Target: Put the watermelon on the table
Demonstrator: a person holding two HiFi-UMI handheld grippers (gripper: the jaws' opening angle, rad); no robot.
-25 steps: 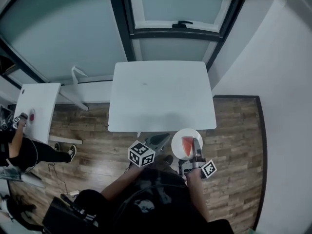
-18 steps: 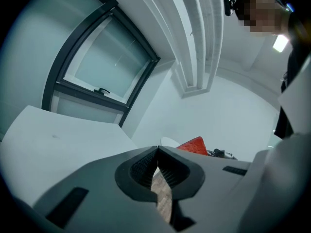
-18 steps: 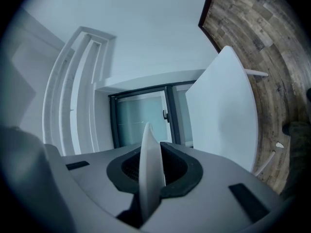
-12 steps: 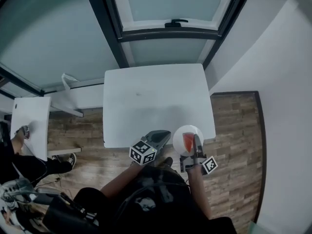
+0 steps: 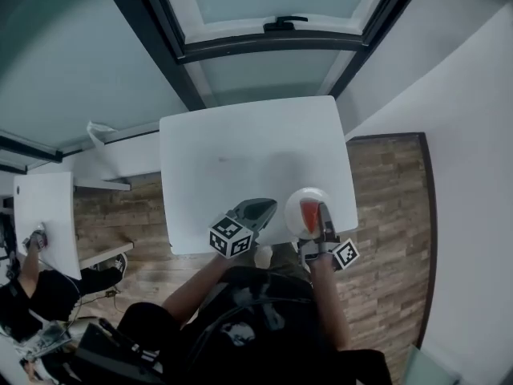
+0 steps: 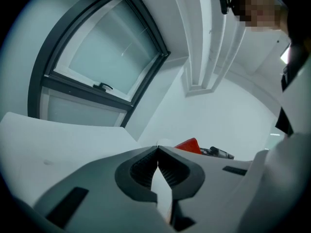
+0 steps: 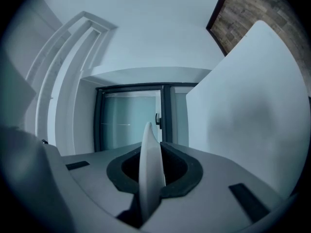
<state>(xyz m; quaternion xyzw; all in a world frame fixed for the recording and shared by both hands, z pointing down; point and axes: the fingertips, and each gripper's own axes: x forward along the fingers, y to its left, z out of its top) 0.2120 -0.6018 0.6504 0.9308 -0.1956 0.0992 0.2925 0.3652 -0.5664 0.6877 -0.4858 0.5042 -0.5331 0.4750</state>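
1. Window (image 5: pixel 264 6): dark-framed, behind the table.
2. Table (image 5: pixel 232 151): white, its top bare.
3. Plate (image 5: pixel 293 203): white, over the table's near right edge. I cannot tell whether it touches the top.
4. Right gripper (image 5: pixel 323 223): clamped on the plate's near rim, which stands edge-on between its jaws.
5. Left gripper (image 5: pixel 264 209): just left of the plate, jaws together, nothing between them.
6. Watermelon (image 5: pixel 309 213): a red slice lying on the plate.
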